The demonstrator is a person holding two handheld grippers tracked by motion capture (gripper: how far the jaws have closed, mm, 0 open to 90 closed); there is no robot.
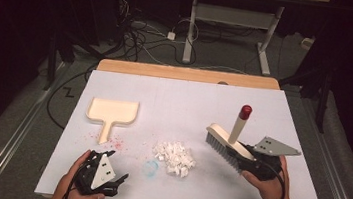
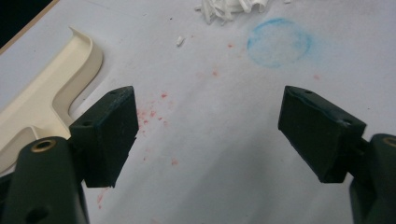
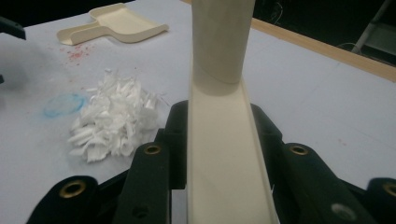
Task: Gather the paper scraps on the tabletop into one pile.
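A cream brush [image 1: 226,140] with grey bristles and a red-capped handle is held at the table's right, and my right gripper [image 1: 252,164] is shut on its head [image 3: 219,154]. A pile of white paper scraps [image 1: 174,157] [image 3: 116,119] lies in the middle of the white table. A cream dustpan [image 1: 111,112] [image 2: 46,100] [image 3: 114,23] lies flat at the left. My left gripper [image 1: 105,174] [image 2: 208,135] hovers open low over the table near the front left, with nothing between its jaws, just short of the dustpan's handle.
A blue chalk ring [image 1: 151,168] [image 2: 279,42] and red specks [image 1: 115,143] [image 2: 154,114] mark the white sheet [image 1: 184,100]. The wooden table edge [image 1: 187,74] runs along the far side. Beyond it, cables and a desk frame [image 1: 234,20] stand on the floor.
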